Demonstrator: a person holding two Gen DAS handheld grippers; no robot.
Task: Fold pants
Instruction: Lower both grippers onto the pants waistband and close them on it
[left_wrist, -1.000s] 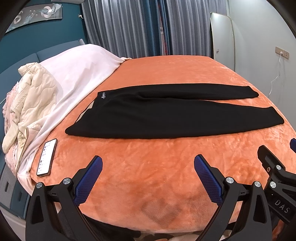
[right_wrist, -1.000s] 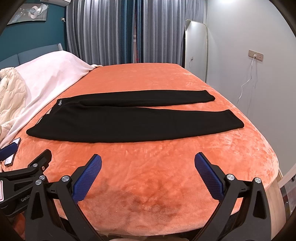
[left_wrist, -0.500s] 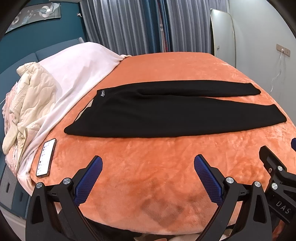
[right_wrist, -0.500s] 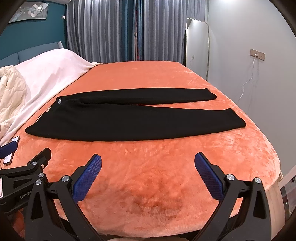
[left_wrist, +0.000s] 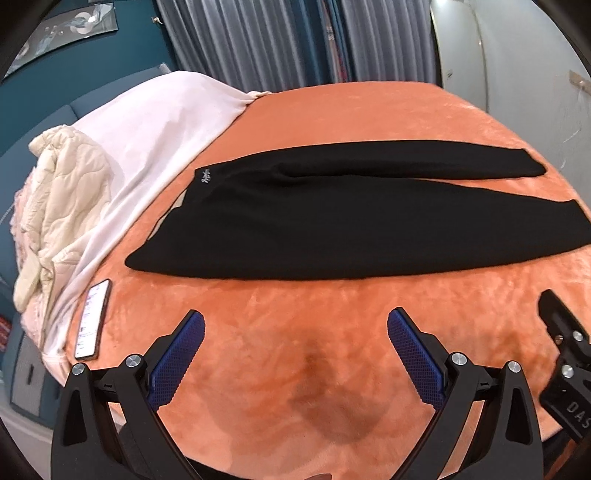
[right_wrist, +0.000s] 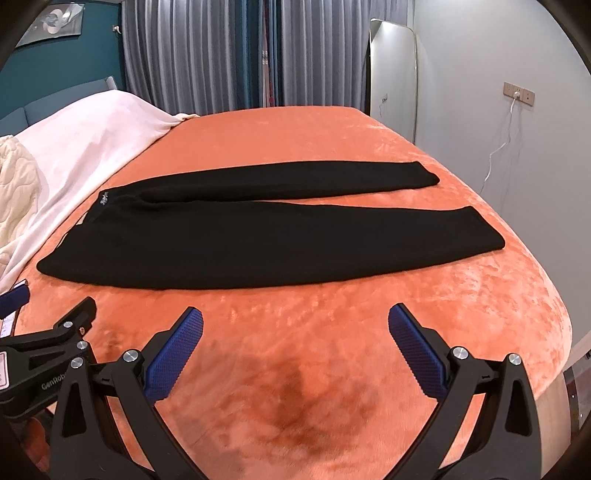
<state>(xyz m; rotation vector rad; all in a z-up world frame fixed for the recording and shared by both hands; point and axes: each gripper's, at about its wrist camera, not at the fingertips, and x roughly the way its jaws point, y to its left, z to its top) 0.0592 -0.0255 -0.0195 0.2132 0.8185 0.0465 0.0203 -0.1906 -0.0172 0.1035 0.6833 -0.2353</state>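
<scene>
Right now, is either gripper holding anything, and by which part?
Nothing is held. The left gripper and right gripper are both open above the orange blanket, short of the black pants.

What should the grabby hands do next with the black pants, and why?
Probably reach forward to the near leg's edge. The black pants lie flat and unfolded on the orange blanket, and the left gripper and right gripper are both open, empty and short of the cloth.

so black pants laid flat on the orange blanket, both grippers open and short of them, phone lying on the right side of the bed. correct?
One error: the phone lies on the left side, by the white sheet, as the left wrist view shows. The rest holds: the black pants lie flat on the orange blanket, and the left gripper and right gripper are open, short of them.
</scene>
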